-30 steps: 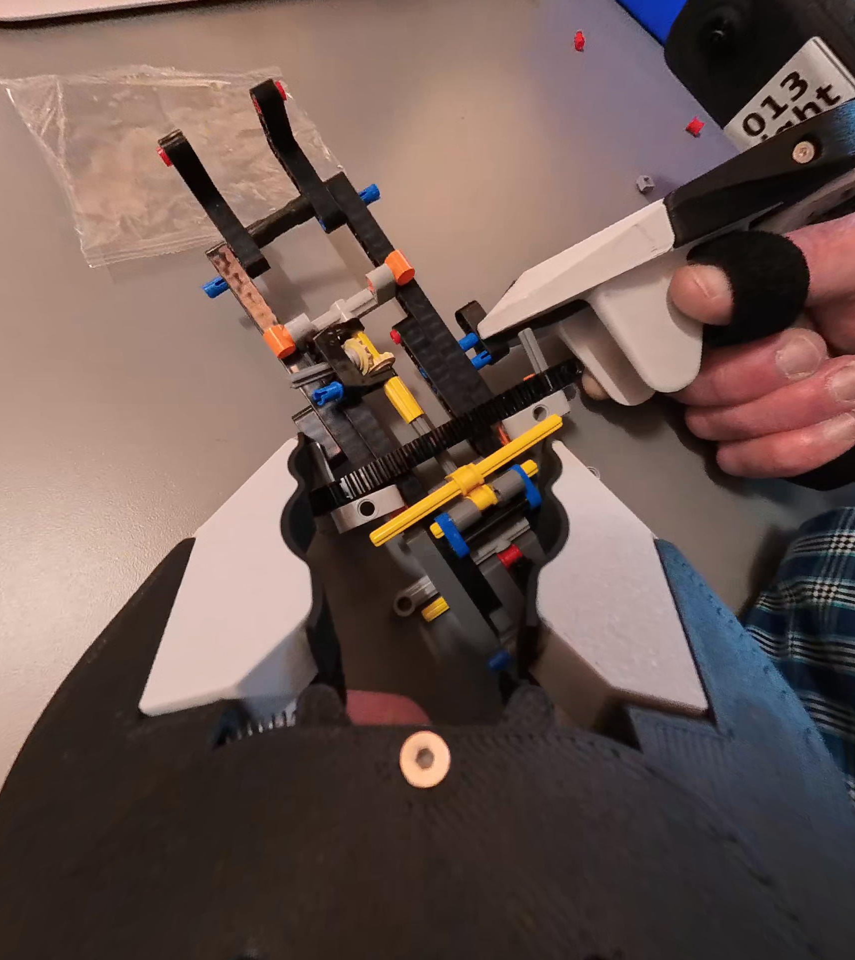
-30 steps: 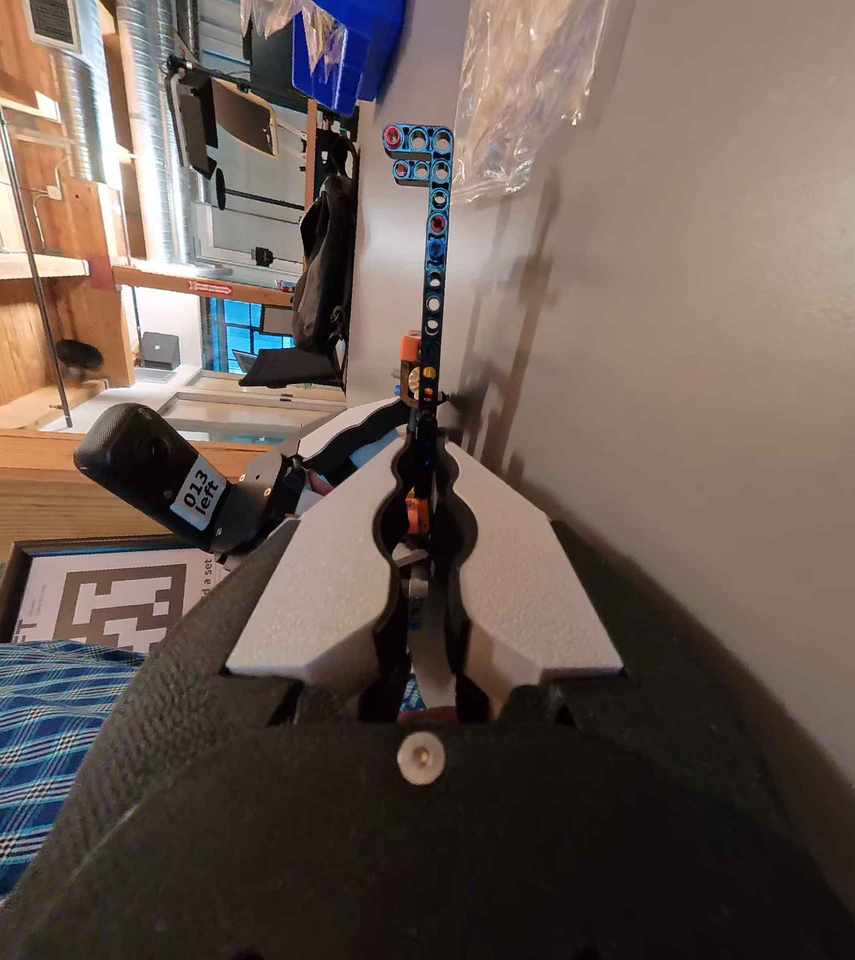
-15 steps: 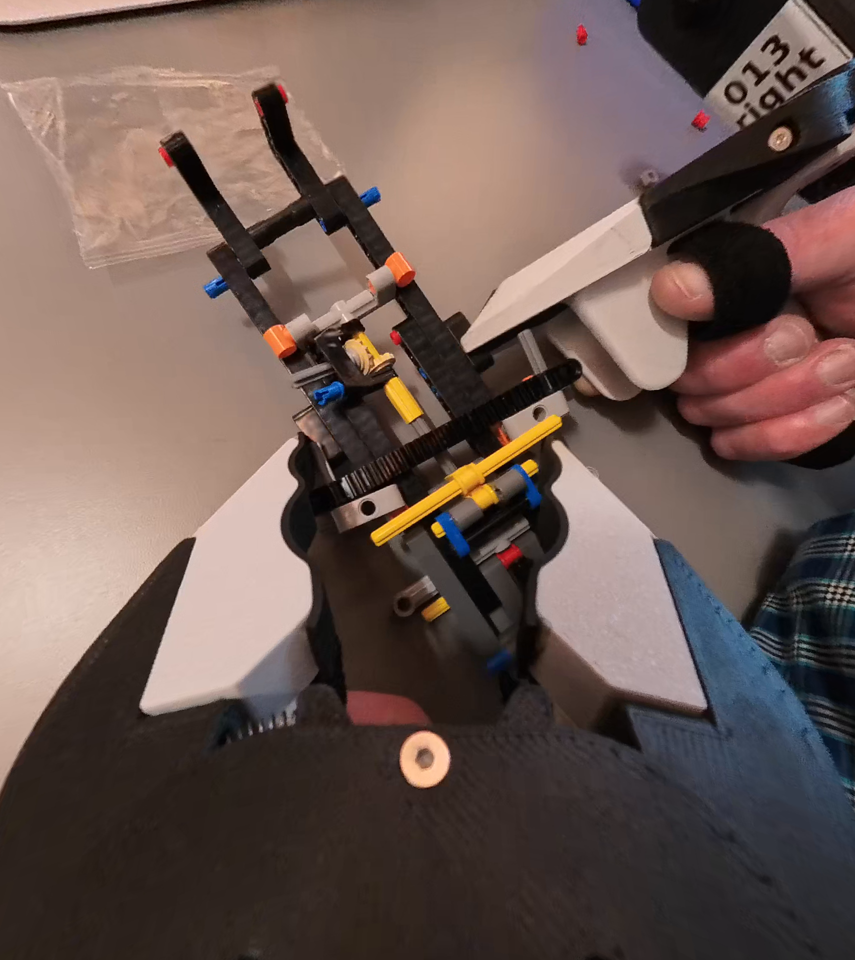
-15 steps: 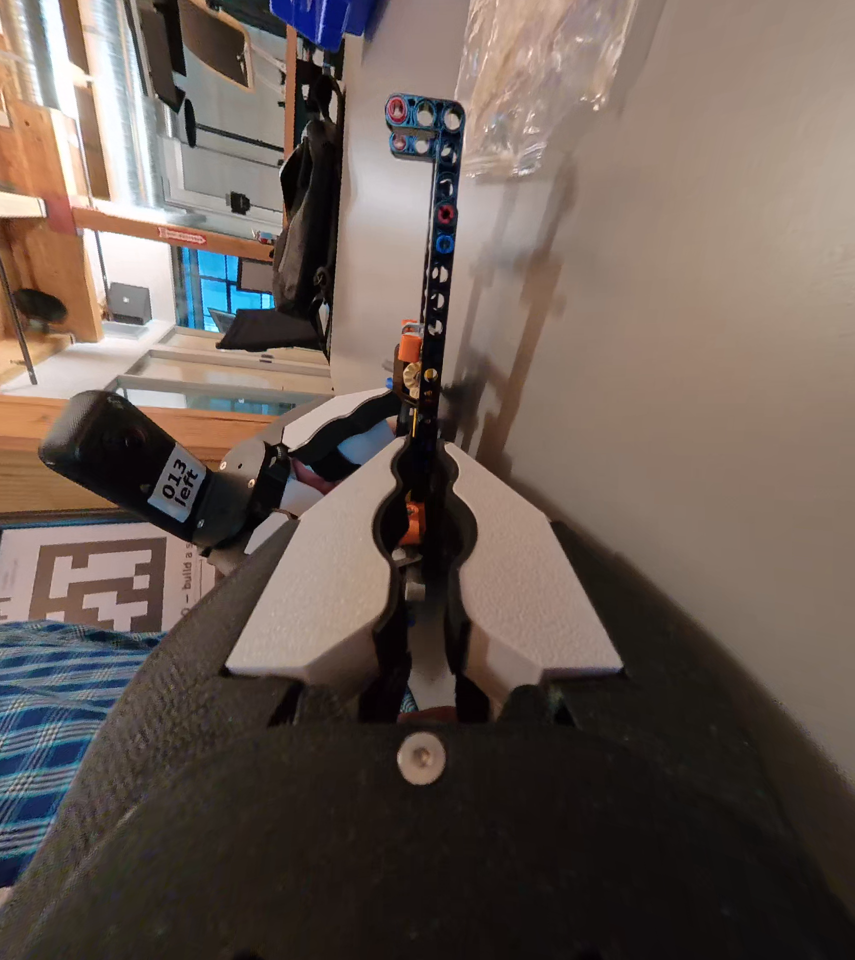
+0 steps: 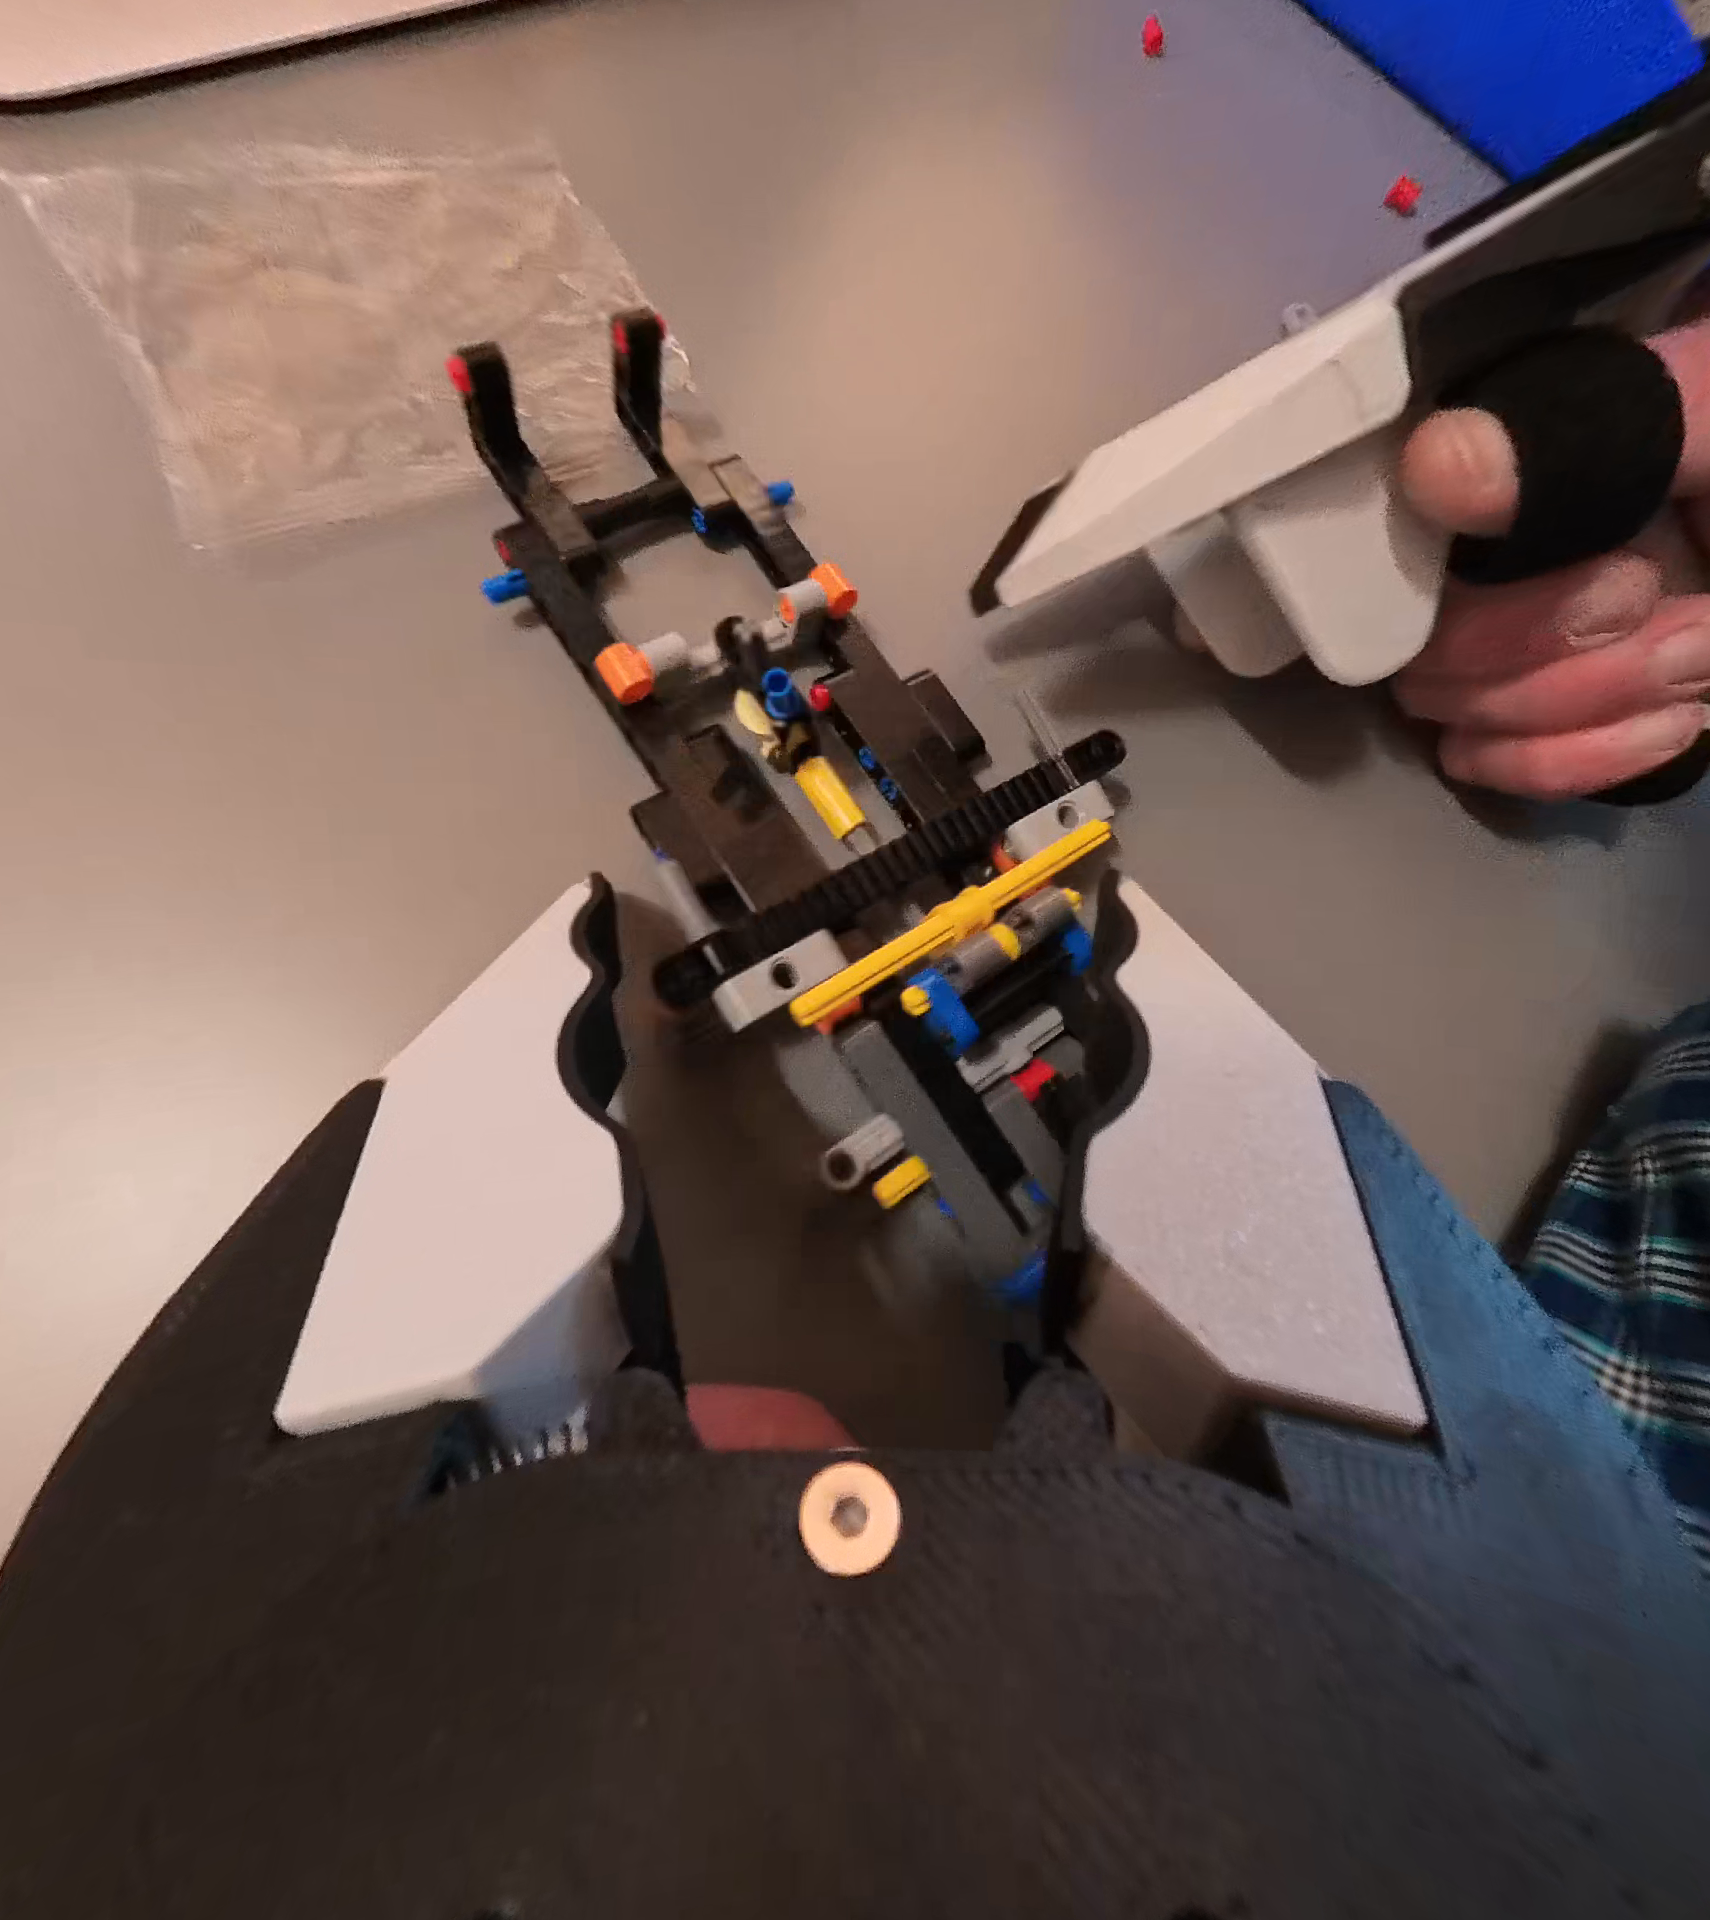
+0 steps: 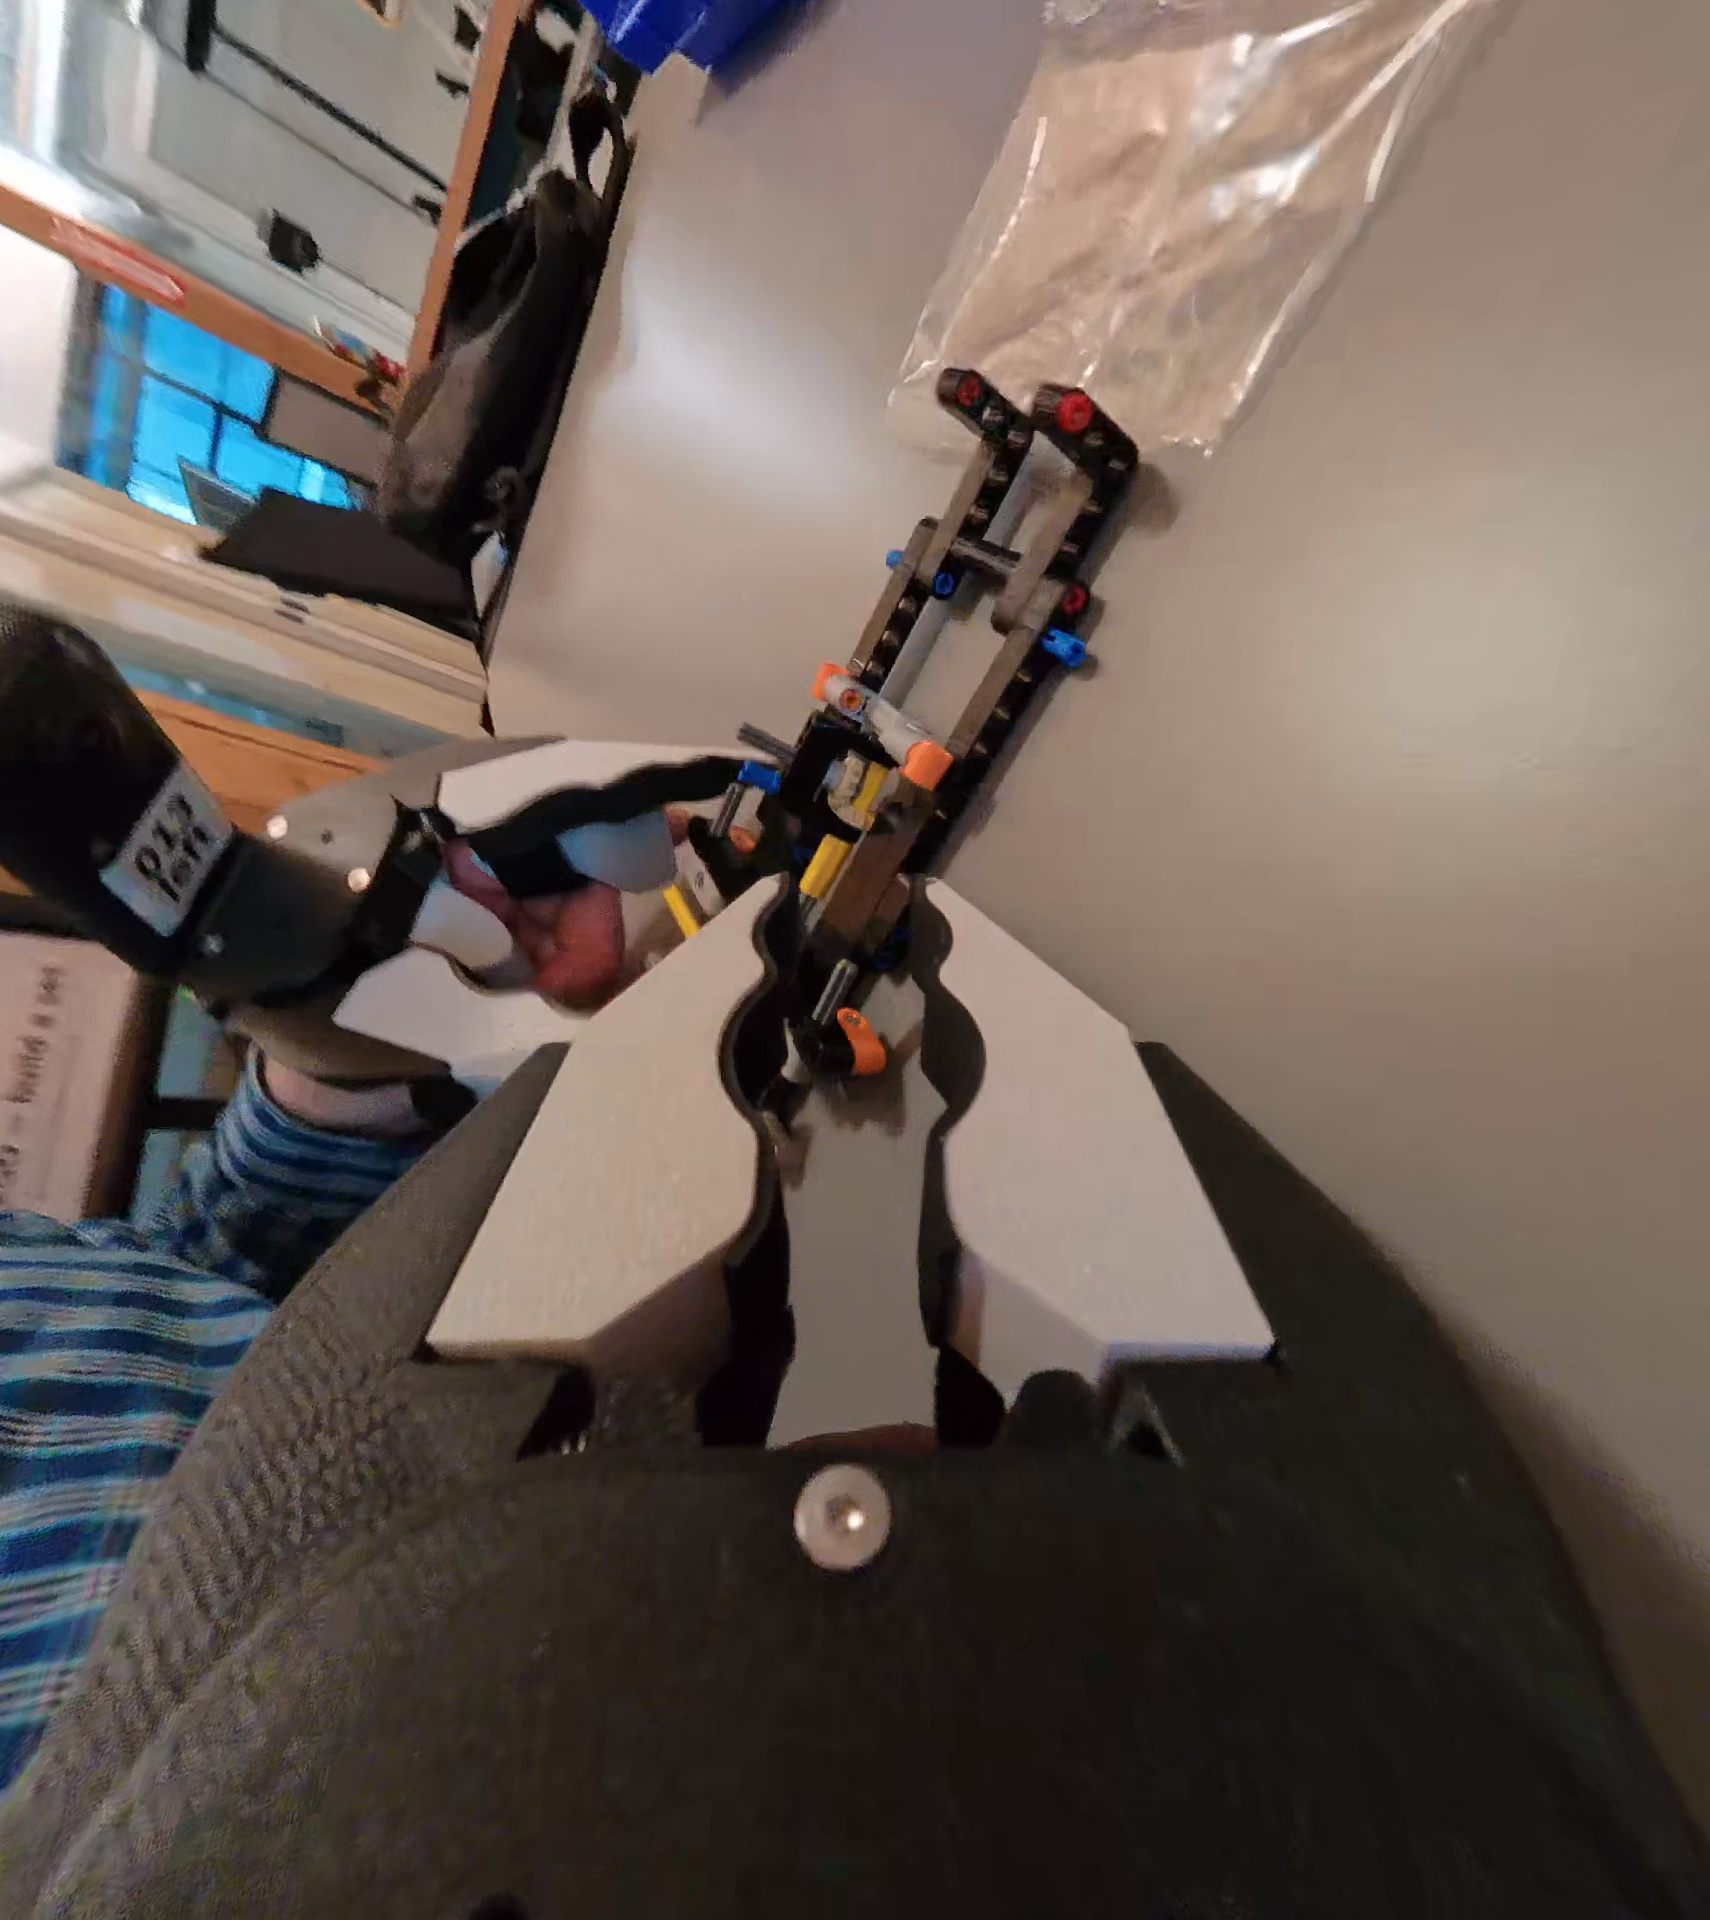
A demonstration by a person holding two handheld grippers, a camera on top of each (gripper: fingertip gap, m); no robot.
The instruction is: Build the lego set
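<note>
We log the crinkled clear plastic bag (image 5: 311,312) emptied; the long black-beam lego chassis (image 5: 809,748) lies half-built on the grey tabletop (image 5: 155,831), left gripper (image 5: 861,977) fingers clenched on its near end (wheels absent); right gripper (image 6: 846,987) released, just beside.

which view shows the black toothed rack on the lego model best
The left wrist view. There the black toothed rack runs unobstructed across the lego model, just past the left hand-held gripper, teeth visible along its length. In the right wrist view the model is seen from the side and the rack cannot be made out.
</note>
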